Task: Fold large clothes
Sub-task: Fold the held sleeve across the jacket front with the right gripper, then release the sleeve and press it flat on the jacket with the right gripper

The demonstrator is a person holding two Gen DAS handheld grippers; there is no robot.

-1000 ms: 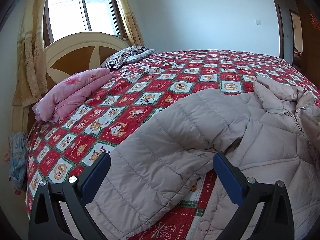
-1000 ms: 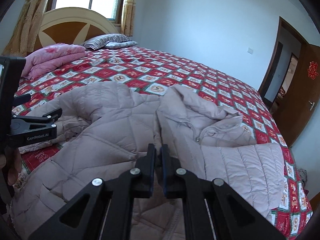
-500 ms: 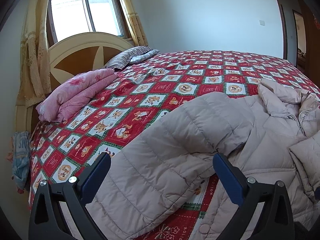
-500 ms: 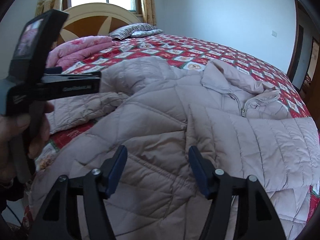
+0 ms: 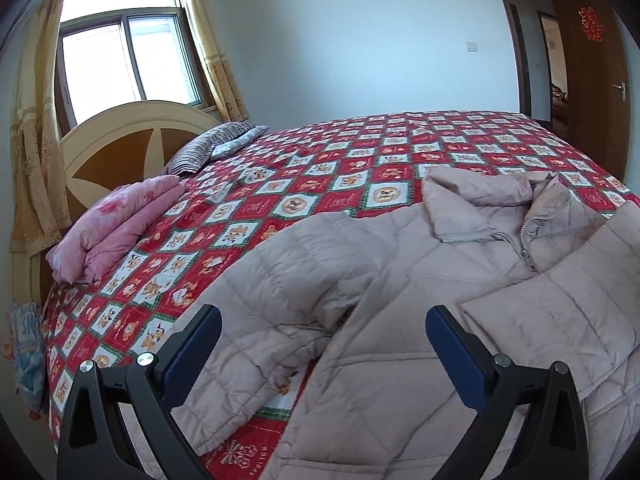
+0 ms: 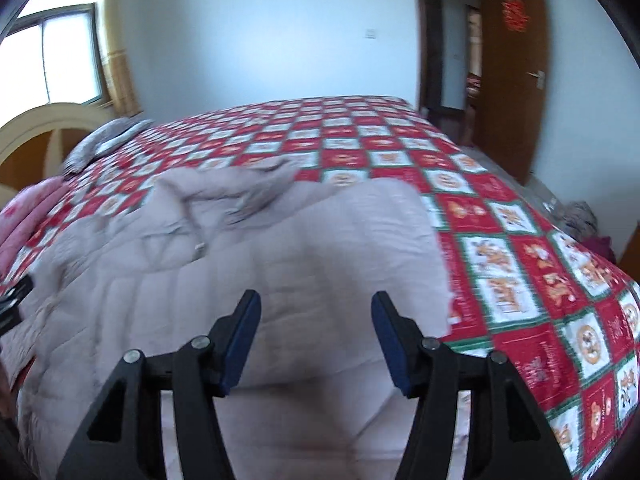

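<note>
Mid-fold, judging by one sleeve laid over the chest: puffer jacket spread on the bed, left tongs and right tongs both apart and empty, next calling for the loose left sleeve.

Readable txt: "HOLIDAY", upside down, on red square of bedspread at near edge, left wrist view. Letters "SN" on blue cloth hanging at bedside. Red paper sign on wooden door; character not legible. Right wrist view blurred, nothing legible.
</note>
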